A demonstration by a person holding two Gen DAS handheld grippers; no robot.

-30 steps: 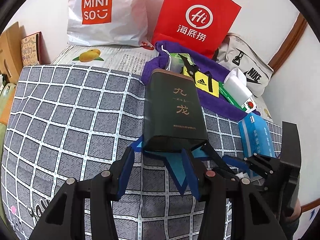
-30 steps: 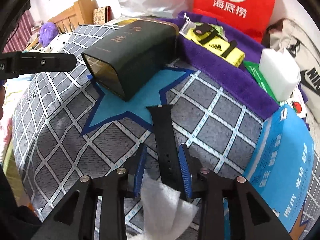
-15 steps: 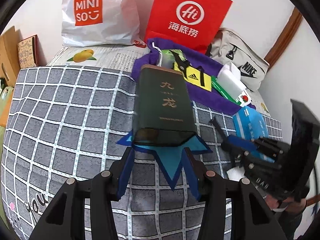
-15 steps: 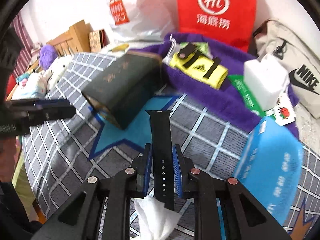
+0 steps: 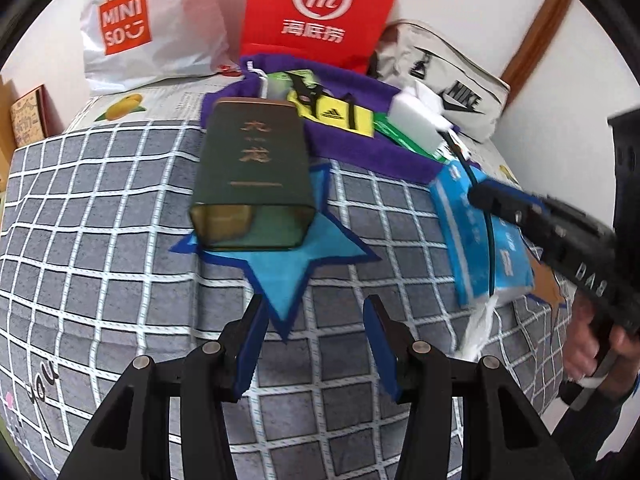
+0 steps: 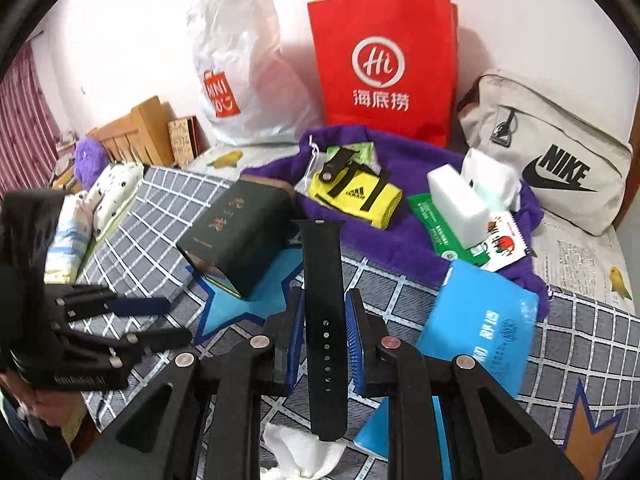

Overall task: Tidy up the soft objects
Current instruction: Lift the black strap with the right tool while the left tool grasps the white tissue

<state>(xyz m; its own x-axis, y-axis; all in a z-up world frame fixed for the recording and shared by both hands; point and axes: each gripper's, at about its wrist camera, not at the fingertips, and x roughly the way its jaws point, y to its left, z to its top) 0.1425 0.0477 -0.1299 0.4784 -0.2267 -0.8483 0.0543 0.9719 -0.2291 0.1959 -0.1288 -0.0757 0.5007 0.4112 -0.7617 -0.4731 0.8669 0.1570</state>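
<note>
Lots of branding here – MINISO on the white plastic bag (image 5: 152, 28), a "Hi" logo with 海底捞 on the red paper bag (image 6: 382, 68), NIKE plus swoosh on the beige bag (image 6: 560, 168). The yellow pouch (image 6: 360, 196) says adidas, and the dark green tin (image 5: 254, 168) has 九龙 in gold.

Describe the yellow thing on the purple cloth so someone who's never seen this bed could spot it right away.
Find the red paper bag standing against the wall at the back of the bed; a purple cloth is spread right in front of it. On that cloth, left of a white block, lies the yellow pouch. It is the only bright yellow item there, crossed by black straps with a small black logo.
</note>
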